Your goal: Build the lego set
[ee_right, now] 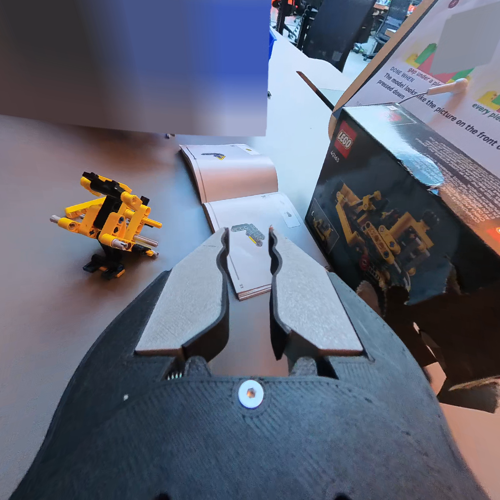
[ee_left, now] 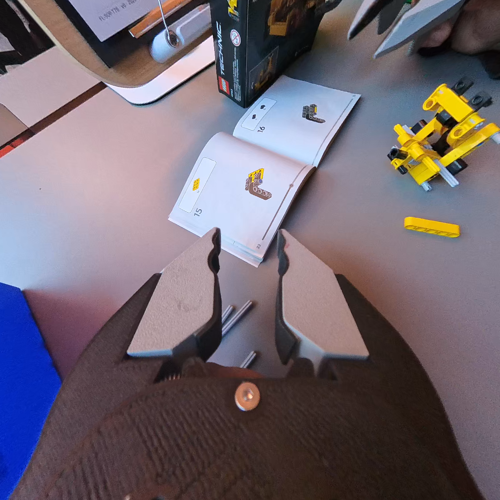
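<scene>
A half-built yellow and black model (ee_left: 441, 138) stands on the grey table at the right; it also shows in the right wrist view (ee_right: 111, 224) at the left. A loose yellow beam (ee_left: 431, 227) lies in front of it. An open instruction booklet (ee_left: 259, 173) lies in the middle; it also shows in the right wrist view (ee_right: 243, 216). My left gripper (ee_left: 249, 238) is open and empty, over the booklet's near edge. Grey axles (ee_left: 238, 316) lie on the table under it. My right gripper (ee_right: 247, 235) is open and empty, above the booklet; it shows far off in the left wrist view (ee_left: 400, 27).
The black set box (ee_left: 254, 46) stands behind the booklet, close on the right in the right wrist view (ee_right: 400, 205). A wood-framed sign on a white base (ee_left: 140, 40) stands behind it. A blue sleeve (ee_left: 21, 378) is at the lower left. Some 20 centimeters of space lies between my two pairs of fingers.
</scene>
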